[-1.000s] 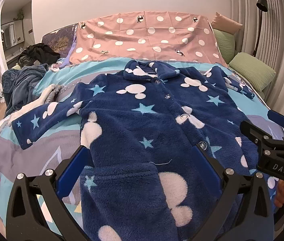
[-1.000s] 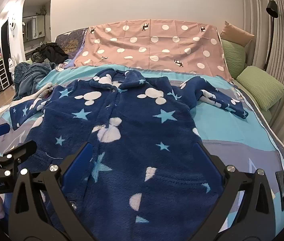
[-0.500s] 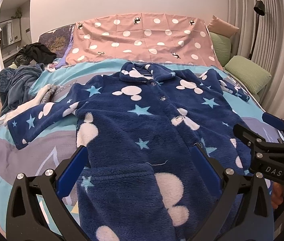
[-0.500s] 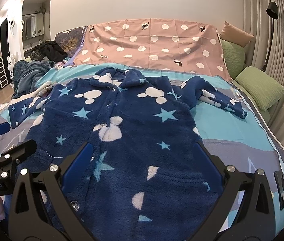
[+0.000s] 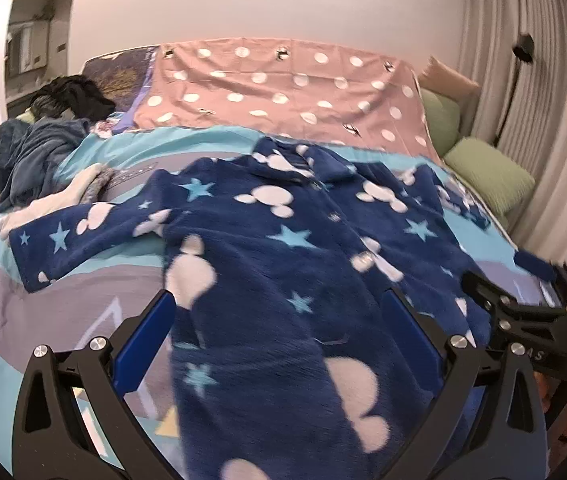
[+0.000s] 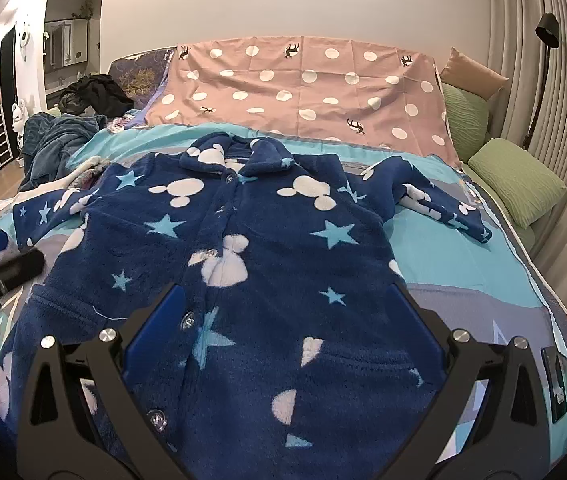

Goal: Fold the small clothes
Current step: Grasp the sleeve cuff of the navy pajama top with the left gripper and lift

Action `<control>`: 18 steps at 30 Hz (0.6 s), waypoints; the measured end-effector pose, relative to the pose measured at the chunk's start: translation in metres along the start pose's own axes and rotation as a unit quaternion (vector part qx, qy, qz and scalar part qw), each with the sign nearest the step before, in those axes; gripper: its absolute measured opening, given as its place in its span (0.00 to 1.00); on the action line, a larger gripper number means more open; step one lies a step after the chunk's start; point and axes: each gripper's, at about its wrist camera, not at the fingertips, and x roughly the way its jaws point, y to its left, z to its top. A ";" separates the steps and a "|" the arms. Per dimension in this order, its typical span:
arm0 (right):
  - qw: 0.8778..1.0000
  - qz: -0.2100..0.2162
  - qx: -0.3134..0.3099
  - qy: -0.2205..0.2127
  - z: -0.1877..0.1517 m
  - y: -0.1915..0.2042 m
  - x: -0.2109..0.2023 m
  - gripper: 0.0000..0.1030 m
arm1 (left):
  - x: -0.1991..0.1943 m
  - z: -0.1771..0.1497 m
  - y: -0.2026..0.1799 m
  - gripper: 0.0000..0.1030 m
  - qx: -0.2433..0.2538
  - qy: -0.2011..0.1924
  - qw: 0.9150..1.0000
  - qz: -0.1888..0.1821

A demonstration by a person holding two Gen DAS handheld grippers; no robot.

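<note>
A small navy fleece jacket (image 5: pixel 291 264) (image 6: pixel 267 256) with white mouse-head shapes and light blue stars lies buttoned, front up, spread flat on the bed. Its left sleeve (image 5: pixel 83 236) stretches out to the left and its right sleeve (image 6: pixel 435 200) lies bent toward the pillows. My left gripper (image 5: pixel 279 312) hangs open over the jacket's lower left part with nothing between its fingers. My right gripper (image 6: pixel 283 304) stands open over the lower front near the button line, also empty. Each gripper appears at the edge of the other's view.
The bed has a turquoise and grey sheet (image 6: pixel 463 264), with a pink polka-dot cloth (image 6: pixel 303 88) across the head. Green pillows (image 6: pixel 515 180) line the right side by the curtain. A dark blue blanket (image 5: pixel 31 160) and a pile of clothes (image 6: pixel 91 96) lie at the left.
The left wrist view has swung left and blurred, so my left gripper is moving toward the jacket's left side. The right gripper has barely moved. Both stay open.
</note>
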 end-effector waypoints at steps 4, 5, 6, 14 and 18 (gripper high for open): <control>1.000 0.000 -0.003 0.003 0.003 0.003 0.004 0.98 | 0.004 0.005 0.043 0.99 -0.064 0.002 0.998 0.001; 1.000 -0.001 -0.004 0.004 0.004 0.004 0.005 0.98 | 0.004 0.005 0.053 0.99 -0.076 0.002 0.997 0.007; 1.000 -0.001 -0.005 0.005 0.004 0.005 0.007 0.98 | 0.004 0.005 0.067 0.99 -0.093 -0.001 0.995 0.019; 1.000 0.002 -0.003 0.023 0.006 0.009 0.023 0.98 | -0.008 -0.012 0.158 0.99 -0.200 -0.104 0.973 0.060; 0.999 -0.001 -0.006 0.037 0.004 0.009 0.032 0.98 | 0.014 -0.020 0.231 0.99 -0.316 -0.031 0.943 0.100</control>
